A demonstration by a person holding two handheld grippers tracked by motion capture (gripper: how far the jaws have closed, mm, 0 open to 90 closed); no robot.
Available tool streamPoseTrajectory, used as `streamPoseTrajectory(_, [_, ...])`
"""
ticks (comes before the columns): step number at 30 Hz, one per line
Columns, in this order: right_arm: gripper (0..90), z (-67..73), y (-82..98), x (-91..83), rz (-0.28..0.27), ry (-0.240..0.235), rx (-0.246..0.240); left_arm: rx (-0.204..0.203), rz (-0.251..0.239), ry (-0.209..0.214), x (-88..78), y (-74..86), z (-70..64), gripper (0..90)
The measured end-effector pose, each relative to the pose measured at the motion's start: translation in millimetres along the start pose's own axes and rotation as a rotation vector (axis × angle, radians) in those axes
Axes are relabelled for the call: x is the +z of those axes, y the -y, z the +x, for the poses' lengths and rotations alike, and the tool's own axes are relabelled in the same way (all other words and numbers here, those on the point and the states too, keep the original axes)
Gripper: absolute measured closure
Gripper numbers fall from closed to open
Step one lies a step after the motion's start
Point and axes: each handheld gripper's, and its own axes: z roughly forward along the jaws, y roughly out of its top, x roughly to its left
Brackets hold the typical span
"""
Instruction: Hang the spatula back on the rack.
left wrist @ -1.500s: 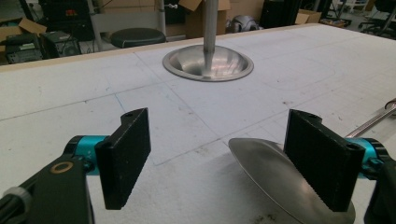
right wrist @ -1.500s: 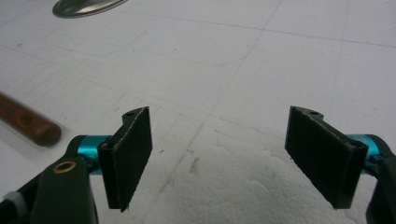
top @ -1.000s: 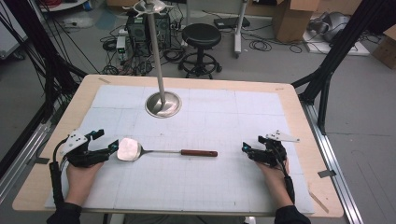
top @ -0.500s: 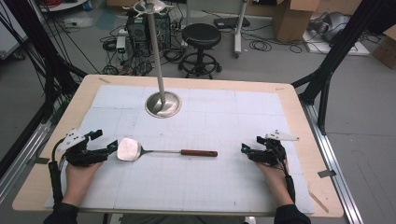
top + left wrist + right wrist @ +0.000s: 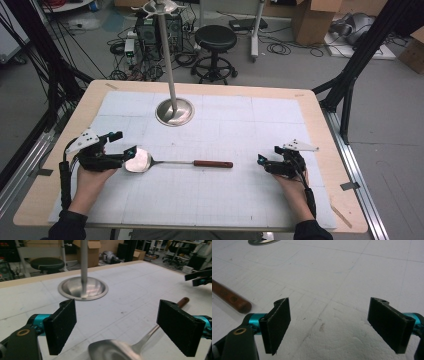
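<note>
A metal spoon (image 5: 139,161) with a brown wooden handle (image 5: 213,163) lies flat on the white mat, bowl to the left. My left gripper (image 5: 124,143) hovers just over the bowl, and its jaws have just been opening. In the left gripper view the left gripper (image 5: 117,330) is open, with the spoon bowl (image 5: 112,350) low between the pads and not touched. My right gripper (image 5: 261,161) rests at the right of the mat, a short way off the handle's end. In the right gripper view the right gripper (image 5: 332,325) is open over bare mat, with the handle (image 5: 230,298) at the left.
A metal stand with a round base (image 5: 174,111) and a tall pole rises at the back middle of the mat. The mat (image 5: 280,125) covers most of the wooden table (image 5: 325,125). A stool, boxes and cables are on the floor beyond the far edge.
My left gripper has lifted a little and shifted over the spoon bowl, with its jaws standing wider. The spoon and my right gripper have stayed put.
</note>
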Motion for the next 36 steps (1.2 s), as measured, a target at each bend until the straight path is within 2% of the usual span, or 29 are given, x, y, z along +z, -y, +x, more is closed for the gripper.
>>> streamPoseTrajectory(4, [18.1,0.3,0.0,0.0,0.000,0.003,0.000,0.010,0.016,0.022,7.2,-5.8,-3.4,16.8])
streamPoseTrajectory(7, [18.1,0.2,-0.1,0.1,0.001,0.002,0.001,0.038,0.034,0.033,14.3,-10.0,-7.8,16.7])
streamPoseTrajectory(14, [18.1,0.3,-0.1,0.1,0.003,0.003,0.003,0.071,0.039,0.077,30.7,-14.5,-16.1,19.0])
streamPoseTrajectory(20, [18.2,0.4,-0.1,0.2,0.004,0.001,-0.001,0.097,0.080,0.106,47.7,-18.0,-24.2,18.2])
streamPoseTrajectory(24, [18.2,0.6,0.0,0.4,0.004,0.002,-0.004,0.114,0.120,0.120,59.4,-14.1,-28.5,15.5])
streamPoseTrajectory(26, [18.2,0.6,0.0,0.4,0.005,0.002,-0.005,0.119,0.151,0.113,63.9,-11.7,-29.5,14.0])
streamPoseTrajectory(33, [18.5,0.7,-0.1,0.5,0.006,0.000,-0.004,0.134,0.177,0.126,74.1,-9.8,-34.9,14.5])
streamPoseTrajectory(36, [18.5,0.7,-0.1,0.6,0.006,0.000,-0.007,0.139,0.212,0.143,81.0,-6.8,-38.3,14.5])
